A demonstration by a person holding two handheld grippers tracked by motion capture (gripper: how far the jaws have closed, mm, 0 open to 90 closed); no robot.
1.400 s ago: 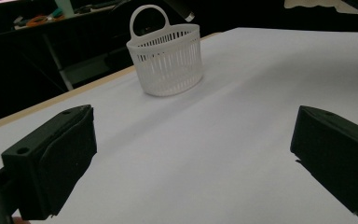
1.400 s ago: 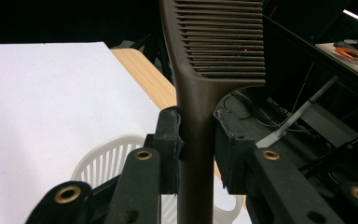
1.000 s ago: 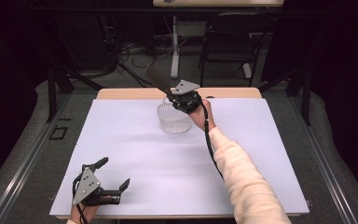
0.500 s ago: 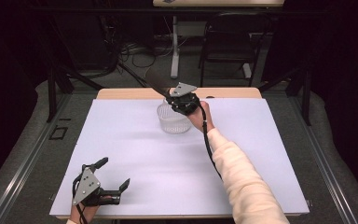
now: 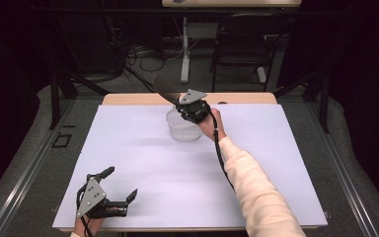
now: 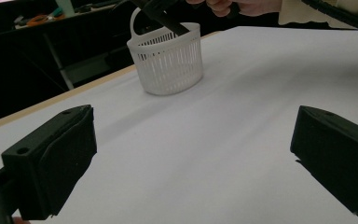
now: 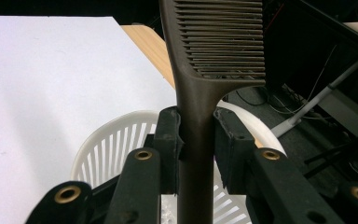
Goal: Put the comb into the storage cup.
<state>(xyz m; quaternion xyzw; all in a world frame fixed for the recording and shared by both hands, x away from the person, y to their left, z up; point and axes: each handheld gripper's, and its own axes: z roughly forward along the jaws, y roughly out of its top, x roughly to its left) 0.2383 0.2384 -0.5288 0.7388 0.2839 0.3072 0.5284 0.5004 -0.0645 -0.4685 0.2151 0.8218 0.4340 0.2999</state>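
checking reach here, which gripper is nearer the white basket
Right. The right gripper hangs right above the white basket, clamped on a dark comb. The left gripper sits open at the table's near left corner, far from the basket.

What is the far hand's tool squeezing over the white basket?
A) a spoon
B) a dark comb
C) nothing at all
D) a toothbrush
B: in the right gripper view the right gripper has its jaws shut on the handle of a dark comb, teeth pointing away, just above the white basket.
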